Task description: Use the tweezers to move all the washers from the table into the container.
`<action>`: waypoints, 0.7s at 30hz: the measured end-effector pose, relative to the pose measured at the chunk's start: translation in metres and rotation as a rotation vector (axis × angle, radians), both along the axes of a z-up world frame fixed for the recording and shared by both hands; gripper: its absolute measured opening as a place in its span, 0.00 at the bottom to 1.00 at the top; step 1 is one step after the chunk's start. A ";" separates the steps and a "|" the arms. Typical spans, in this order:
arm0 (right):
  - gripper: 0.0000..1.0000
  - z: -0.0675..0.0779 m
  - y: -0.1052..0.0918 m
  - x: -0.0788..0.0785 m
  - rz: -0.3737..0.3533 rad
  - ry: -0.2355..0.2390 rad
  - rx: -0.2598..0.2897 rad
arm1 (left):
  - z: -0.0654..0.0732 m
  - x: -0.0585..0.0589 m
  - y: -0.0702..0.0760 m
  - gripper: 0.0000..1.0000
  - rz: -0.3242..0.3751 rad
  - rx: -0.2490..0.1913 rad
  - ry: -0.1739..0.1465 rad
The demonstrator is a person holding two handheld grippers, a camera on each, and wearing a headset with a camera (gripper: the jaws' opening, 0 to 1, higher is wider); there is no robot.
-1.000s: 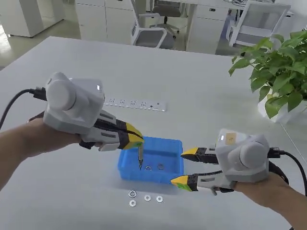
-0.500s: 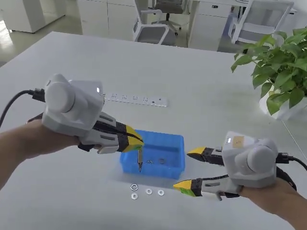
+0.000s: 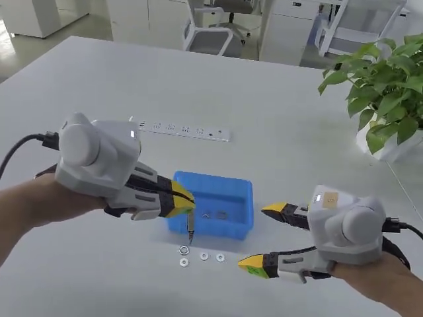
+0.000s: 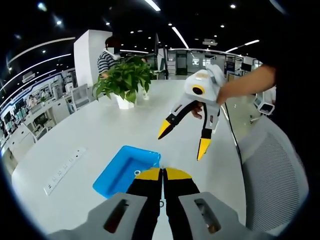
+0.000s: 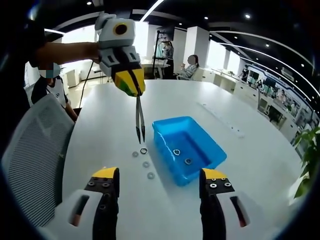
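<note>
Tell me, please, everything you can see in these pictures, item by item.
table: one, pale grey, under everything
container: one, blue, middle of the table
washers in container: two, silvery, on its floor
washers on table: four, silvery, just in front of the container
tweezers: one, metal, hanging tips down over the table washers
power strip: one, white, beyond the container
plant: one, green, in a white pot at the table's right edge
office chairs: a few, pale, behind the table
left tongs: one, yellow-tipped, closed on the tweezers
right tongs: one, yellow-tipped, open, right of the container
hands: two, one holding each tongs
</note>
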State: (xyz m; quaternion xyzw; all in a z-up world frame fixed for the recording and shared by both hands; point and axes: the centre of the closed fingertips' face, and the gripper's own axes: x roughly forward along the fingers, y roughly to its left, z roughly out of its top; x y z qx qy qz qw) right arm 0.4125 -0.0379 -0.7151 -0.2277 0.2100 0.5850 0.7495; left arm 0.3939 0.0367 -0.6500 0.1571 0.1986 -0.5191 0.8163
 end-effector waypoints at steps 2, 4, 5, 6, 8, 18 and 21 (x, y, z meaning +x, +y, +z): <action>0.67 -0.001 0.000 -0.001 -0.001 0.004 -0.002 | -0.003 -0.002 0.000 0.04 -0.003 0.004 0.003; 0.68 -0.003 -0.001 -0.003 -0.003 0.007 -0.005 | -0.005 -0.003 0.000 0.04 -0.004 0.005 0.006; 0.68 -0.004 -0.001 -0.004 -0.003 0.008 -0.007 | -0.007 -0.004 0.000 0.04 -0.006 0.008 0.009; 0.68 -0.005 -0.001 -0.004 -0.002 0.011 -0.009 | -0.008 -0.005 0.000 0.04 -0.006 0.009 0.012; 0.68 -0.007 -0.002 -0.007 0.000 0.018 -0.016 | -0.011 -0.006 0.000 0.04 -0.008 0.011 0.014; 0.68 -0.012 -0.004 -0.012 0.000 0.030 -0.023 | -0.024 -0.011 -0.001 0.04 -0.014 0.022 0.023; 0.68 -0.014 -0.005 -0.013 -0.003 0.034 -0.026 | -0.027 -0.012 -0.002 0.04 -0.017 0.022 0.029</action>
